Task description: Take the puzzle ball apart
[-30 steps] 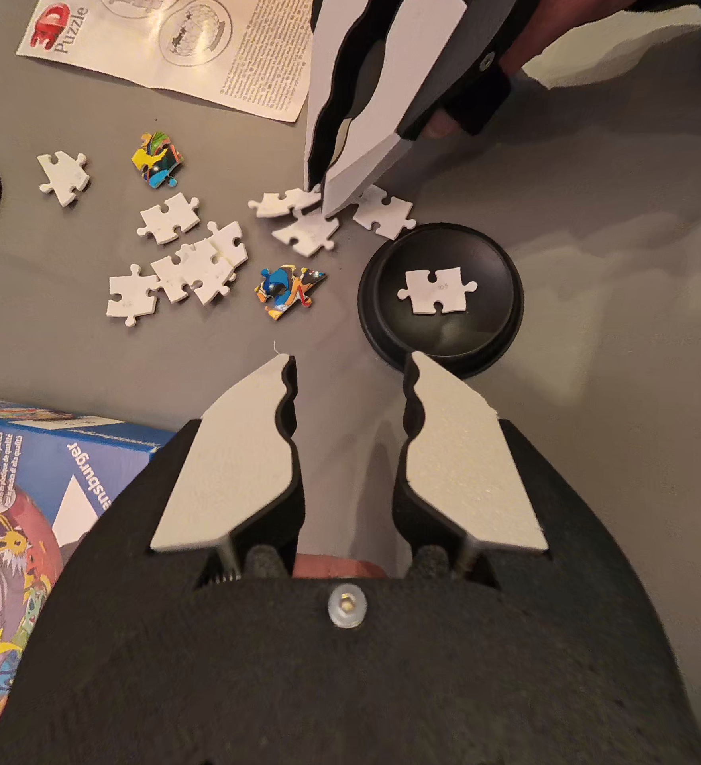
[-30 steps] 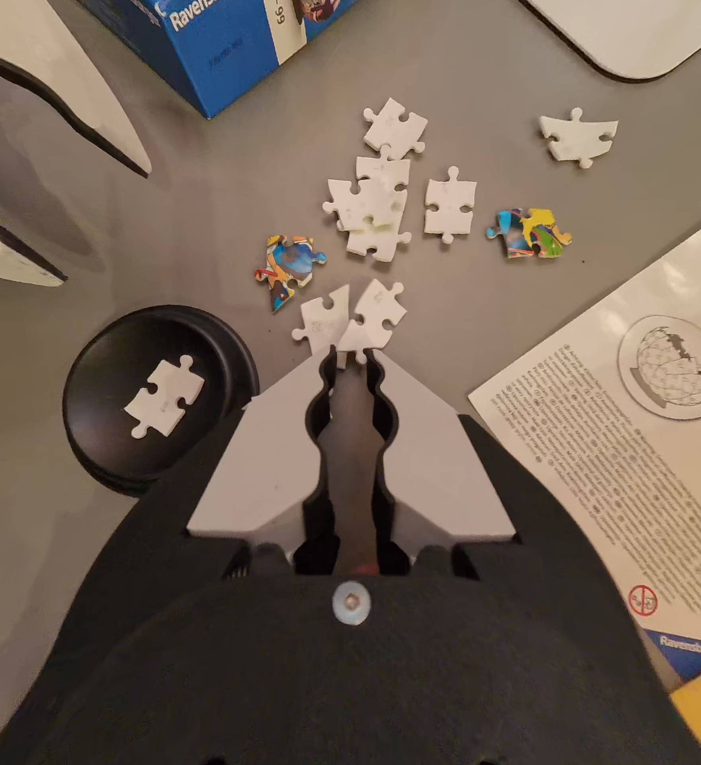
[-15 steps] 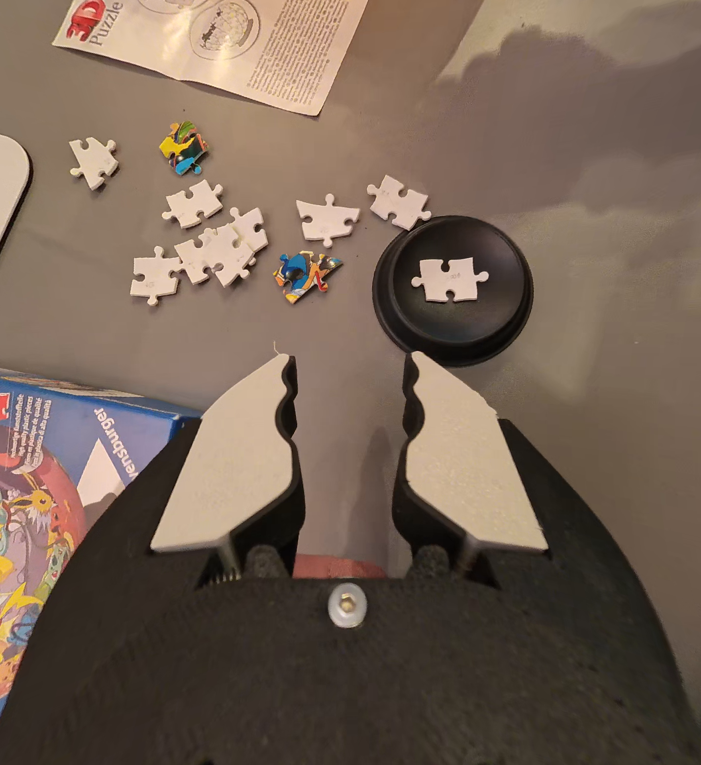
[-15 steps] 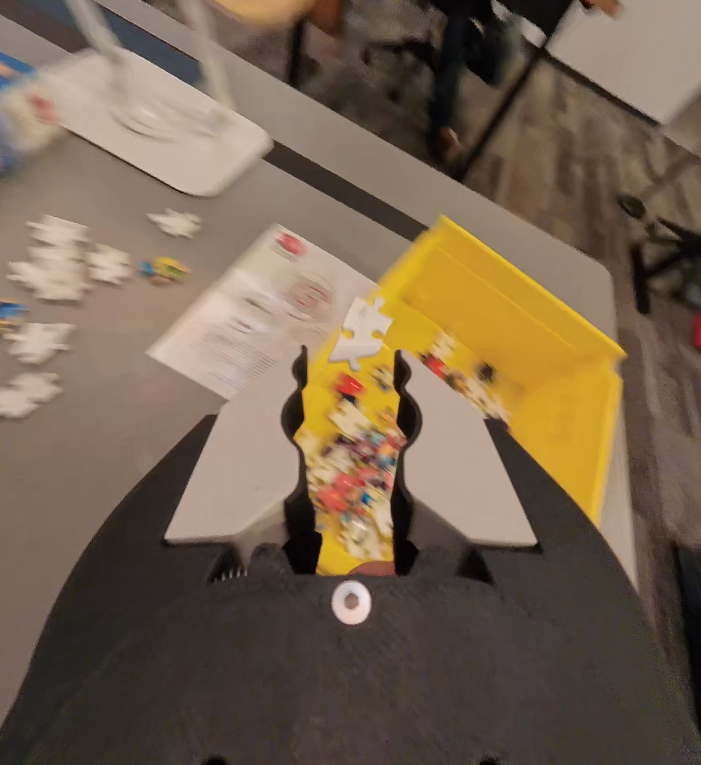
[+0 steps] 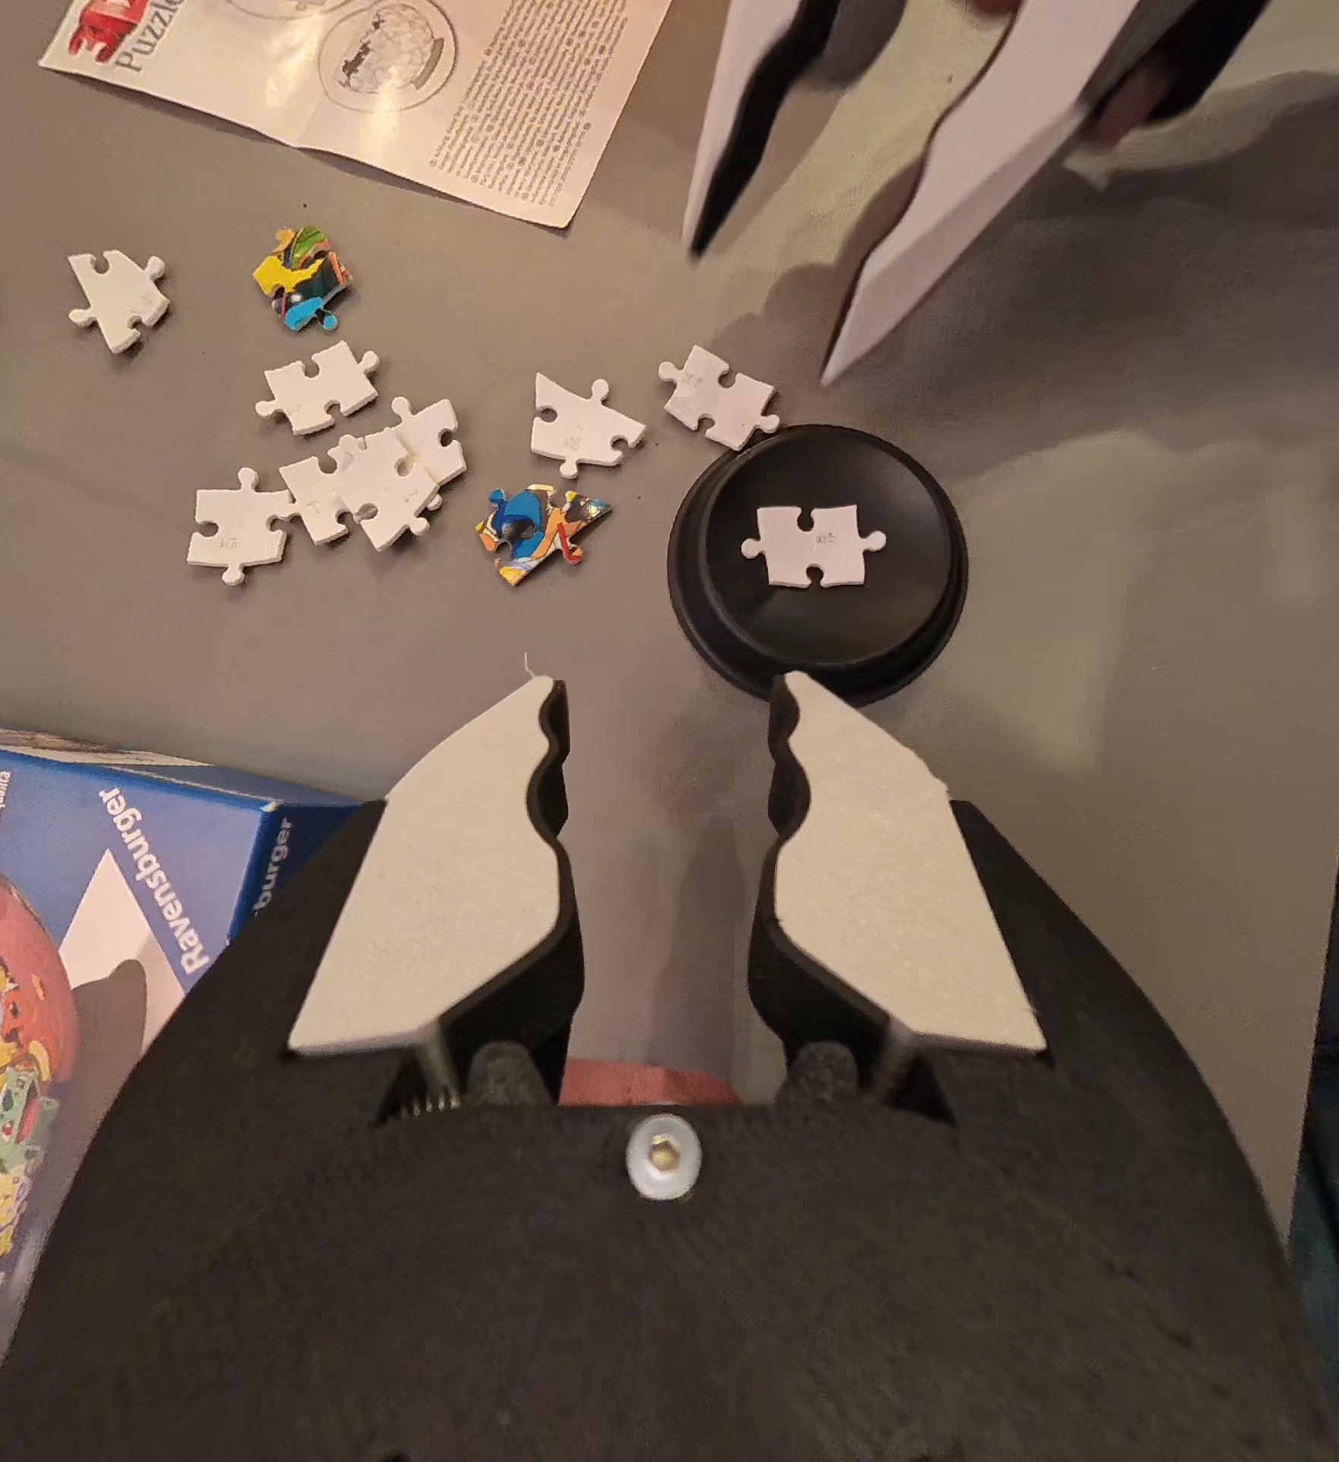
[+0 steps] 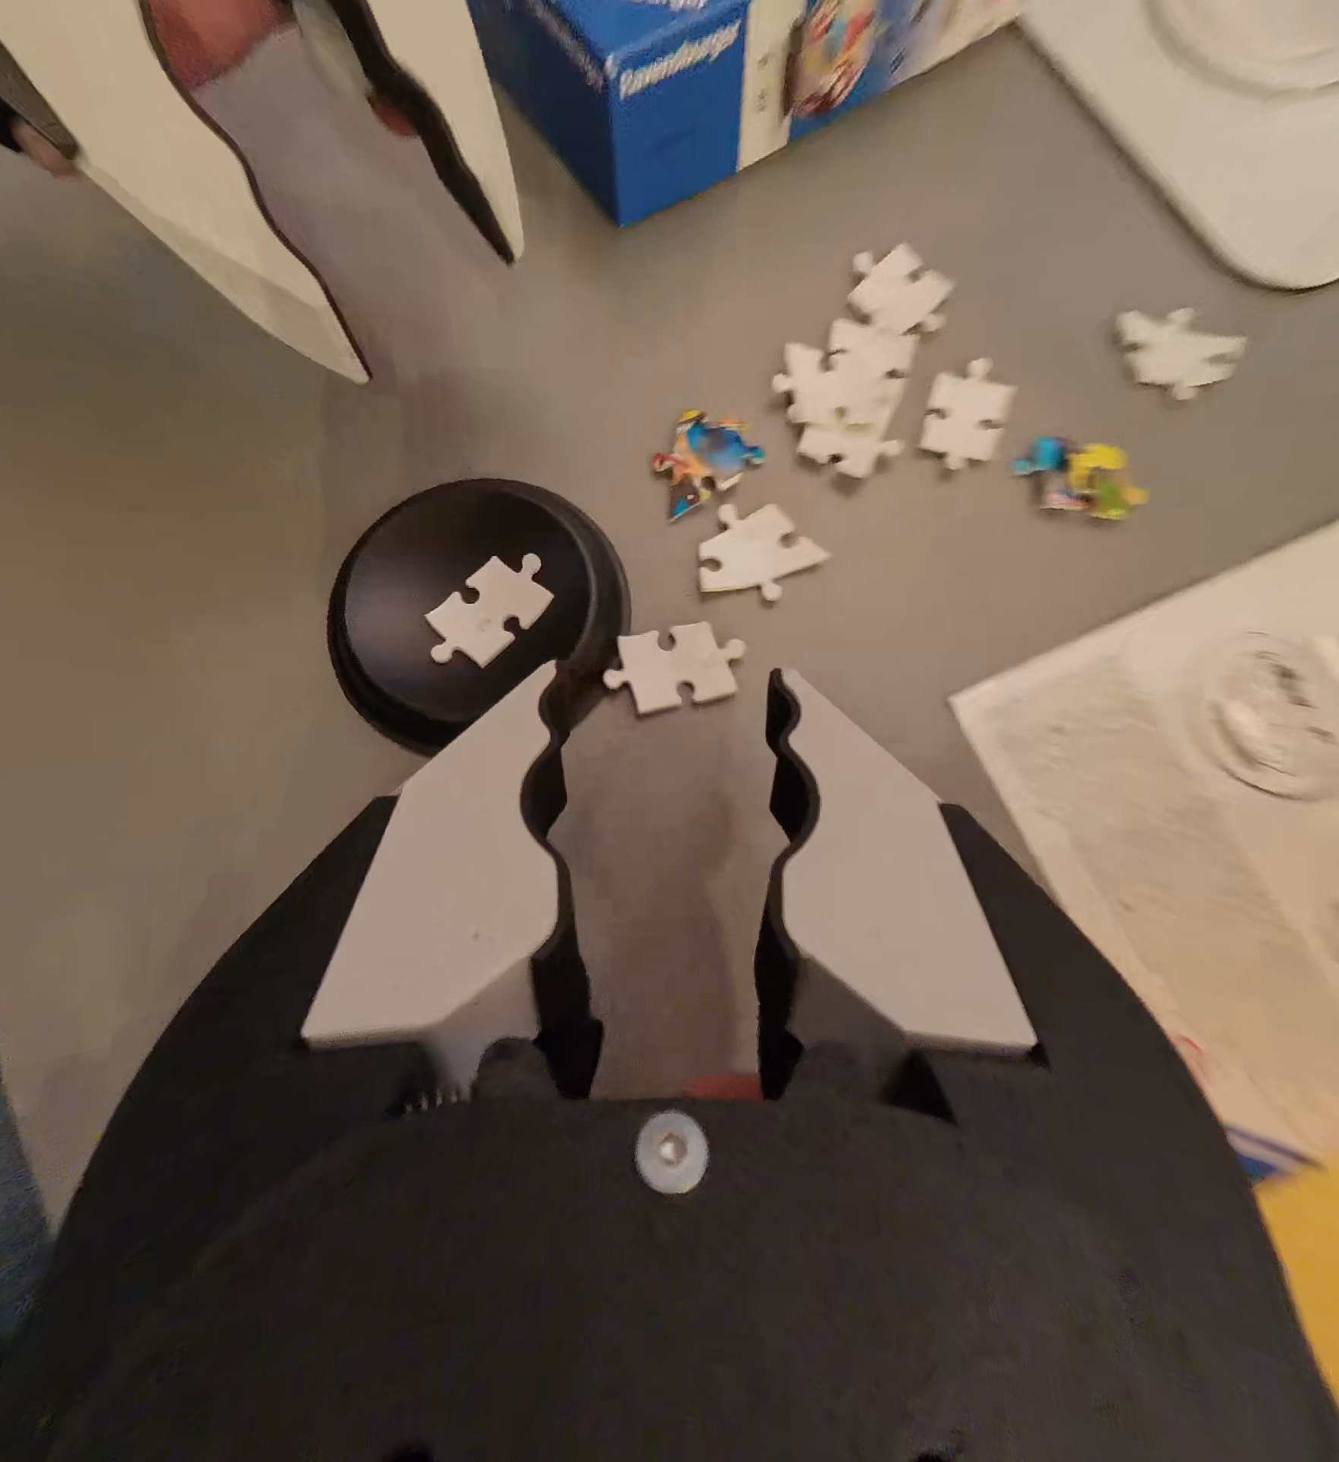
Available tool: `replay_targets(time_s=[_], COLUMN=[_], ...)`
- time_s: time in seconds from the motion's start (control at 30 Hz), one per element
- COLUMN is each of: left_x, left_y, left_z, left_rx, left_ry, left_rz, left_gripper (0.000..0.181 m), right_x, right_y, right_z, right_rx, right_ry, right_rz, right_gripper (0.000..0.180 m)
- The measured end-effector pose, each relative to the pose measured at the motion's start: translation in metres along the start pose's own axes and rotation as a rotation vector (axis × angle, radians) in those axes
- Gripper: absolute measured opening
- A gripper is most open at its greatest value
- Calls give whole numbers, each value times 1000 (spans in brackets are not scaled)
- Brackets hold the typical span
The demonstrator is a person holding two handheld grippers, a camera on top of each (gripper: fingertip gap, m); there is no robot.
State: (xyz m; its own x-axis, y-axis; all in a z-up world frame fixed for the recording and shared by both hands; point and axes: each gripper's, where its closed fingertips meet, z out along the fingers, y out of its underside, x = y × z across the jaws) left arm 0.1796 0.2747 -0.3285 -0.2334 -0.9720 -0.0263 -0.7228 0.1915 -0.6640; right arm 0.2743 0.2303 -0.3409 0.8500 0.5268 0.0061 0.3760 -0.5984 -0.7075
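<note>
Left gripper (image 5: 667, 692): wide matte black body, grainy foam-like texture, flaring out to both sides. Two fingers (image 5: 460, 862) with flat pale grey top faces, angular and tapering to points, black wavy inner edges. Silver screw with washer (image 5: 663, 1157) centred on the body just behind the fingers. Small coil spring (image 5: 433, 1100) visible at the base of one finger.

Right gripper (image 6: 662, 680): same build, black body, pale grey fingers (image 6: 456, 894) with scalloped black inner edges, silver screw (image 6: 671, 1151) centred.

One piece (image 5: 812, 546) lies in the stand (image 5: 919, 641) (others (image 5: 349, 475) scattered left).
</note>
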Motion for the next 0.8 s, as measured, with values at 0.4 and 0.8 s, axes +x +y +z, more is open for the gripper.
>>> replay_targets(time_s=[0.4,0.8], left_x=[-1,0], left_y=[3,2], left_z=[1,-3], left_rx=[24,35], left_ry=[0,-6], left_rz=[-8,-8], left_gripper=[48,47], right_x=[11,161], right_y=[-14,35], right_z=[-8,-183], right_rx=[59,85], right_ry=[55,704], right_rz=[-22,190], right_gripper=[34,69])
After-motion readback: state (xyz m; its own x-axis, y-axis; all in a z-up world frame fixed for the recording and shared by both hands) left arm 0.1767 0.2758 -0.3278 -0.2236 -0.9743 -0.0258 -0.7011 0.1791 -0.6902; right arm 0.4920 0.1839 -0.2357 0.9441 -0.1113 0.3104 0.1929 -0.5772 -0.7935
